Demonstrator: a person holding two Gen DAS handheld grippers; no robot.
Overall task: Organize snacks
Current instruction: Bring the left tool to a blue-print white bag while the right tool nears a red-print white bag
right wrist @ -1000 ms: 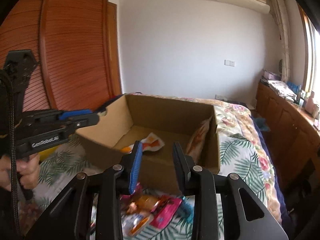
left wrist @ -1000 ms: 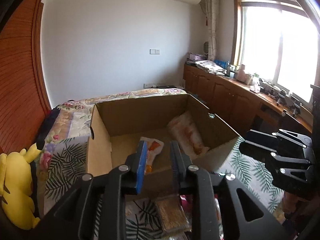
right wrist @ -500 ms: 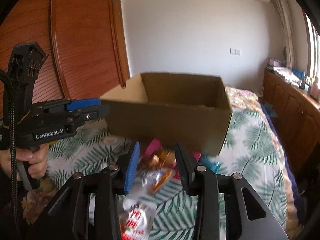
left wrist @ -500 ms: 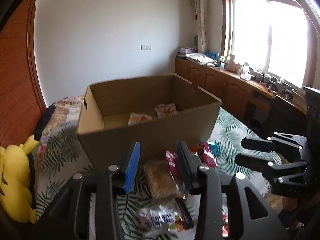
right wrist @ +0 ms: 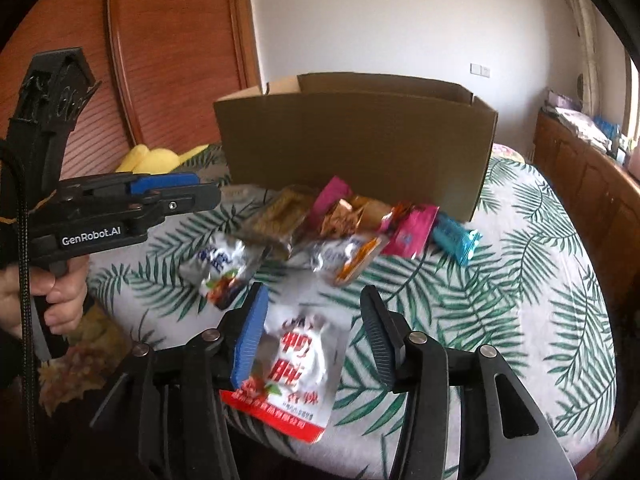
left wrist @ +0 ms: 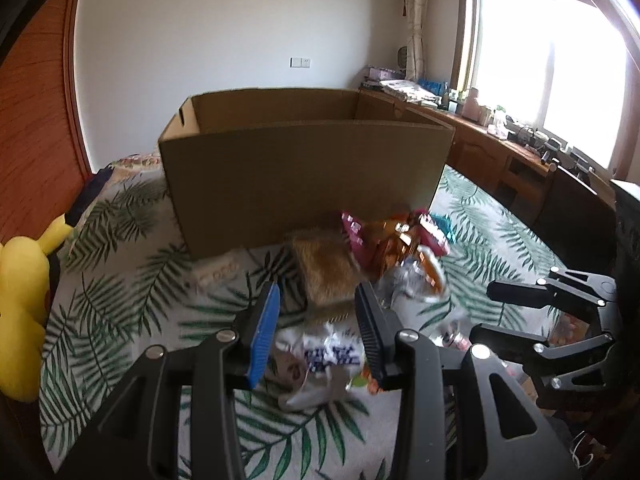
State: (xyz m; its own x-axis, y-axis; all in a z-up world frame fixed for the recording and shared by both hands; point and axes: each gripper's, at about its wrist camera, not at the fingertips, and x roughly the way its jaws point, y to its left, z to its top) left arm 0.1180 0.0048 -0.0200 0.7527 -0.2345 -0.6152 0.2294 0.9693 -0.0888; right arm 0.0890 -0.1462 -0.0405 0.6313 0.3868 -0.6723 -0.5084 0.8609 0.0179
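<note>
Snack packets (right wrist: 340,220) heaped on bed (right wrist: 520,280) before cardboard box (right wrist: 360,140). Right hand-held gripper (right wrist: 312,300) opening, empty, red-white packet (right wrist: 296,368) just below. Left hand-held gripper (left wrist: 316,300) open, empty, above silver packet (left wrist: 324,364).

Both tools have dropped from above the cardboard box (left wrist: 304,176) to the snack packets (right wrist: 340,224) near it; the right tool (right wrist: 310,304) is opening wider over a red-and-white packet (right wrist: 296,364).
</note>
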